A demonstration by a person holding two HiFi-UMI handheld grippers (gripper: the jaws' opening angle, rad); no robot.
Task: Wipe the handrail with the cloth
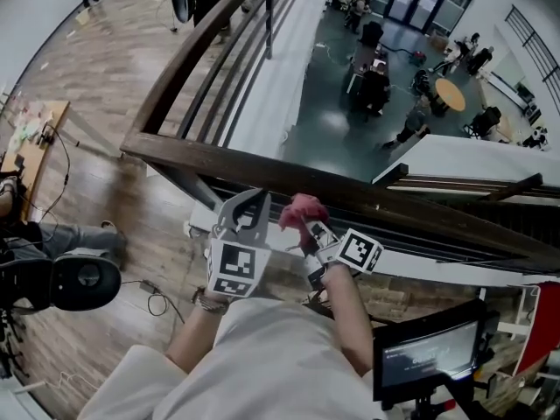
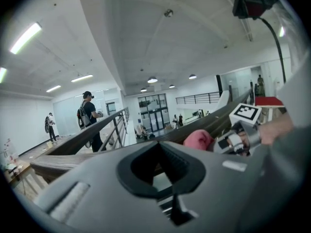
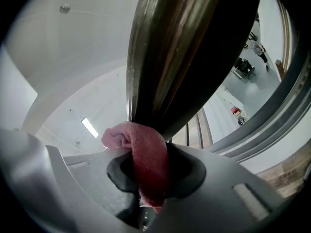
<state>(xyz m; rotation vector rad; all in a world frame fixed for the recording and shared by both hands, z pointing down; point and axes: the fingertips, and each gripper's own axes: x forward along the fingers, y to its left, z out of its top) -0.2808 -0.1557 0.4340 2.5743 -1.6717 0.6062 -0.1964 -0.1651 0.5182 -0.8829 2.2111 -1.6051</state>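
Note:
The dark wooden handrail point(image 1: 402, 201) crosses the head view from left to right, just ahead of both grippers. My right gripper point(image 1: 305, 227) is shut on a pink cloth point(image 1: 303, 208), and the cloth is pressed against the rail's near side. In the right gripper view the cloth point(image 3: 148, 159) is pinched between the jaws of the right gripper point(image 3: 150, 181), with the handrail point(image 3: 184, 47) rising directly in front. My left gripper point(image 1: 252, 203) sits just left of the cloth, below the rail, shut and holding nothing. Its own view has the left gripper point(image 2: 163, 152) low, the cloth point(image 2: 198, 140) to the right and the handrail point(image 2: 214, 123) behind.
A second rail with metal bars point(image 1: 236, 68) runs away from the corner at the left. Beyond the handrail is a drop to a lower floor with desks and people point(image 1: 394, 86). A screen on a stand point(image 1: 429, 357) is at my right, black equipment point(image 1: 74, 278) at my left. A person with a backpack point(image 2: 90, 118) stands on the walkway.

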